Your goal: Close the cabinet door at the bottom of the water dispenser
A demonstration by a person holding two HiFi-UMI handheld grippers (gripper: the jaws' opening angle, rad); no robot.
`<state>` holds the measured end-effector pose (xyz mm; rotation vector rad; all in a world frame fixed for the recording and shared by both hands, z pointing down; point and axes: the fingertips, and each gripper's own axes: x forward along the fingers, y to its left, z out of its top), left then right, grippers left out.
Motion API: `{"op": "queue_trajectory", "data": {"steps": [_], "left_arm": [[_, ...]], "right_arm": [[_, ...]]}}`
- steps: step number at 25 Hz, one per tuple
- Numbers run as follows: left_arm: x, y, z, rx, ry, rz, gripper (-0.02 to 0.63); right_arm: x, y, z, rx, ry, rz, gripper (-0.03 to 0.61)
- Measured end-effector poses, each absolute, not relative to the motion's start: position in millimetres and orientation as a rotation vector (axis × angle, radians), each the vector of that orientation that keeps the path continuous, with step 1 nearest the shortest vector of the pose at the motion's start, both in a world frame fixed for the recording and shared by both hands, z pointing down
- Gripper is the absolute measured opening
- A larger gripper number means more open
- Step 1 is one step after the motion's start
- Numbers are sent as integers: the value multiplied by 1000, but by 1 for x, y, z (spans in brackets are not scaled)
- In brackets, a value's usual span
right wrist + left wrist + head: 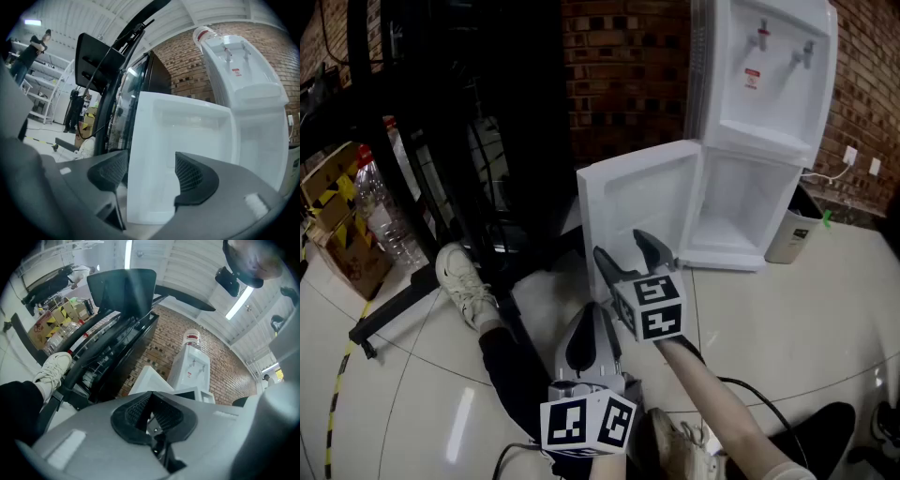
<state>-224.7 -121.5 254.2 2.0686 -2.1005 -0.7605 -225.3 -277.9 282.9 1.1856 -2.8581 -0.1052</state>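
The white water dispenser (pixel 769 75) stands against the brick wall, and its bottom cabinet (pixel 741 206) is exposed. The cabinet door (pixel 642 202) hangs wide open, swung out to the left. My right gripper (pixel 619 244) is level in front of the door's inner face with its jaws wide open. In the right gripper view the door (pixel 178 140) fills the gap between the pads of the right gripper (pixel 151 171), and neither pad presses on it. My left gripper (pixel 592 314) is lower and nearer to me, shut on nothing. In the left gripper view the left gripper (pixel 151 397) points up toward the dispenser (pixel 192 366).
A black metal rack (pixel 441 141) stands left of the door, with plastic bottles (pixel 380 202) and a cardboard box (pixel 337 225) beside it. A person's white shoe (pixel 464 281) rests on the tiled floor. A small white bin (pixel 795 234) sits right of the dispenser.
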Motion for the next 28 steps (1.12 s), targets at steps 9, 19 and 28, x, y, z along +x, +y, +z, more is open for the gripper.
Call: {"op": "queue_trajectory", "data": {"steps": [9, 19, 28], "left_arm": [[-229, -112, 241, 2081, -2081, -909, 14], [-229, -112, 242, 2086, -2082, -905, 14], [-236, -120, 256, 2018, -2115, -837, 14]], "right_arm": [[-259, -299, 284, 1306, -2814, -170, 248], [-268, -304, 293, 1271, -2784, -225, 212], [-254, -286, 293, 1209, -2837, -150, 199]]}}
